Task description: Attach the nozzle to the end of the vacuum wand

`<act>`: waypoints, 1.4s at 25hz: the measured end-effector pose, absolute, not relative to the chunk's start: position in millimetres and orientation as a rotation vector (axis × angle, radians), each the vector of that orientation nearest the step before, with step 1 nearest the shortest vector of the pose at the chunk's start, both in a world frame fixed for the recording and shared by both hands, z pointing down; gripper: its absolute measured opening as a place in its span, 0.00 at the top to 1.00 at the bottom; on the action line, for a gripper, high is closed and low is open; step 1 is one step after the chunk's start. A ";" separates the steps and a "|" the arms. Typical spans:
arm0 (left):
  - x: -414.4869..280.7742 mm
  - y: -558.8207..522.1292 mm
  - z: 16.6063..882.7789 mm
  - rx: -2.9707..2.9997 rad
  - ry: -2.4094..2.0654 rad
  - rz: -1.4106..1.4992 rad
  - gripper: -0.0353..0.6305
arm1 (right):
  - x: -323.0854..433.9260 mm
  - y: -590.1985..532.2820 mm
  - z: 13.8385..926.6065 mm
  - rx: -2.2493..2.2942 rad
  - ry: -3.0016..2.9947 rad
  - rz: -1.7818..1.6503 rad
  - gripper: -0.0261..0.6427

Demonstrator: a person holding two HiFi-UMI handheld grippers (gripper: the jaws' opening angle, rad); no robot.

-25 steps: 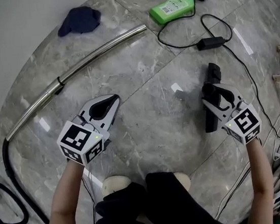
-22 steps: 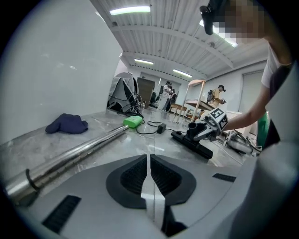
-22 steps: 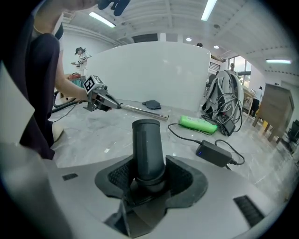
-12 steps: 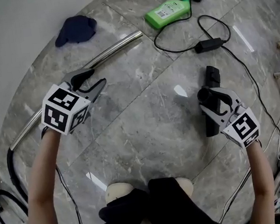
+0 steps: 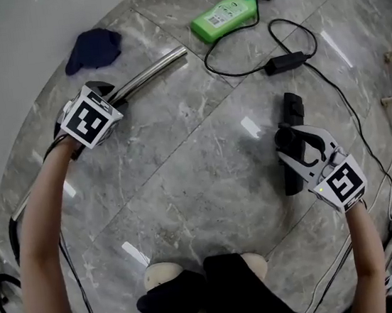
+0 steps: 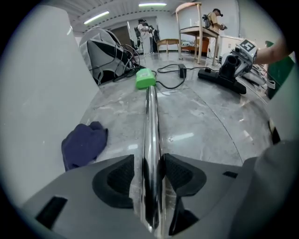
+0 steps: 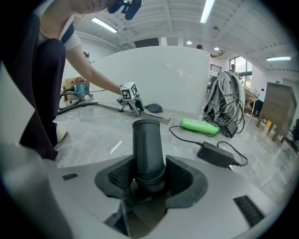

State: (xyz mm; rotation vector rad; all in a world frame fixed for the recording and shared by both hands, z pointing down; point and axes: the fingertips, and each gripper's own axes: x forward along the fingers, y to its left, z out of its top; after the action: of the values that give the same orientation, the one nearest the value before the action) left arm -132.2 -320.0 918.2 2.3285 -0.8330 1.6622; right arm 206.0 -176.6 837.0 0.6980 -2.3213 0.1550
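Note:
The chrome vacuum wand [image 5: 149,72] lies on the marble floor, running from lower left to upper right. My left gripper [image 5: 99,93] is down over the wand's middle. In the left gripper view the wand [image 6: 150,121] runs between the jaws; they are opening and a narrow gap shows on each side of it. My right gripper [image 5: 291,145] is shut on the black nozzle [image 5: 289,113] above the floor at the right. The nozzle's round neck [image 7: 147,149] sits clamped between the pads [image 7: 183,175].
A dark blue cloth [image 5: 92,48] lies near the white wall beyond the wand. A green bottle [image 5: 224,14] and a black power adapter [image 5: 284,62] with its cable lie at the top right. A black hose [image 5: 11,234] curves at the left. The person's feet [image 5: 165,274] are at the bottom.
My left gripper has swung up and to the left, from mid-floor onto the wand, rolling as it went, and its jaws have opened around the wand. The right gripper and nozzle stayed put.

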 end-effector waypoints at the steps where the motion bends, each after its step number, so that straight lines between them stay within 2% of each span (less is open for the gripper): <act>1: -132.8 -321.9 920.2 2.321 -0.818 1.690 0.64 | 206.8 -176.8 836.4 0.700 -2.324 0.161 0.66; 4: -134.7 -317.8 929.8 2.295 -0.747 1.702 0.65 | 208.9 -178.0 835.2 0.704 -2.330 0.168 0.66; 6: -131.7 -312.8 933.8 2.273 -0.709 1.641 0.71 | 209.8 -177.8 835.6 0.699 -2.329 0.161 0.66; 15: -118.0 -296.9 920.4 2.301 -0.652 1.696 0.71 | 209.1 -178.2 837.8 0.709 -2.309 0.131 0.66; 25: -76.6 -205.1 864.5 2.447 -0.424 1.607 0.71 | 211.6 -180.9 841.2 0.770 -2.259 0.100 0.66; 35: -43.8 -123.5 849.3 2.540 -0.229 1.494 0.71 | 177.7 -160.8 860.2 0.583 -2.166 -0.069 0.66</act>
State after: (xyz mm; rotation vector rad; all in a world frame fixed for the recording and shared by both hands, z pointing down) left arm -43.8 -123.5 849.3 2.5398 -0.2287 1.4940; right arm 177.7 -160.8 860.2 0.5833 -2.1663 -0.0692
